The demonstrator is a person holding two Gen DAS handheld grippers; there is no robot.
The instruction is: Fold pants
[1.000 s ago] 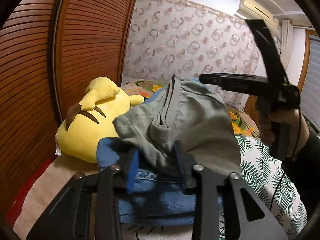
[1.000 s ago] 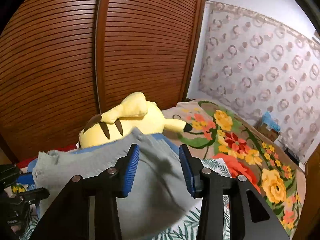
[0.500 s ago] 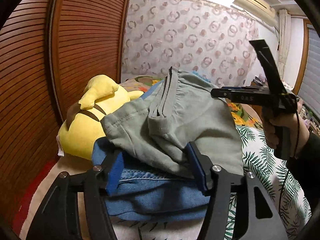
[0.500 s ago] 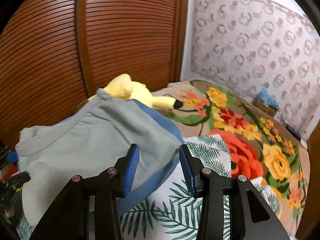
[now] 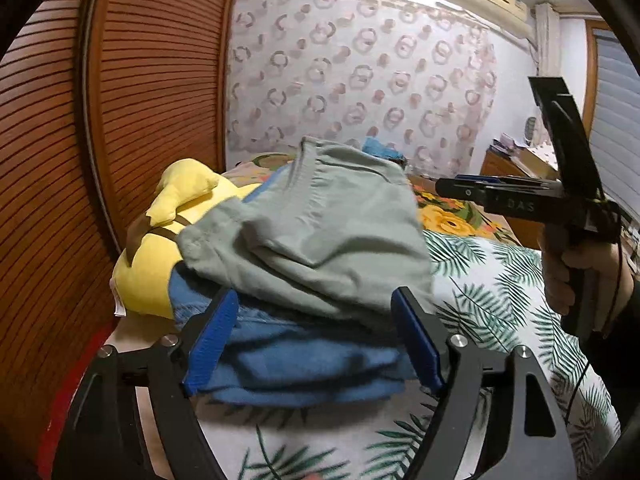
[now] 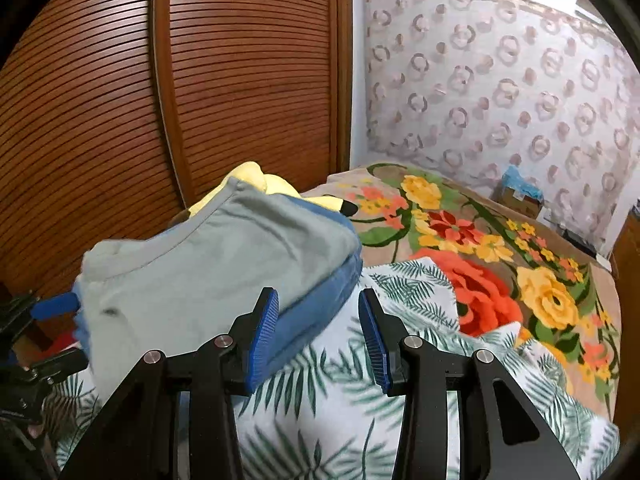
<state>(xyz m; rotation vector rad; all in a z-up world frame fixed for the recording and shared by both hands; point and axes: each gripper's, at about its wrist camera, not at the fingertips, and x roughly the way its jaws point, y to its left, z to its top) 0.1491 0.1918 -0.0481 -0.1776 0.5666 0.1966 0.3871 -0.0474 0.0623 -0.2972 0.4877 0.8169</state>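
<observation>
Folded grey-green pants lie on top of folded blue jeans on the bed. My left gripper faces the near edge of this pile, and its jaws are opening. The pile's edge sits between the blue pads, which do not press on it. My right gripper is open with only bedcover between its fingers, just right of the jeans' corner. In the left wrist view the right gripper hovers to the right of the pile, held by a hand.
A yellow plush toy lies behind the pile against slatted wooden wardrobe doors. A leaf-print cover and a floral blanket cover the bed. A cardboard box stands by the patterned wall.
My left jaws have spread wide off the grey pants, which now rest flatter on the jeans. My right gripper has drawn back to the right, off the pile.
</observation>
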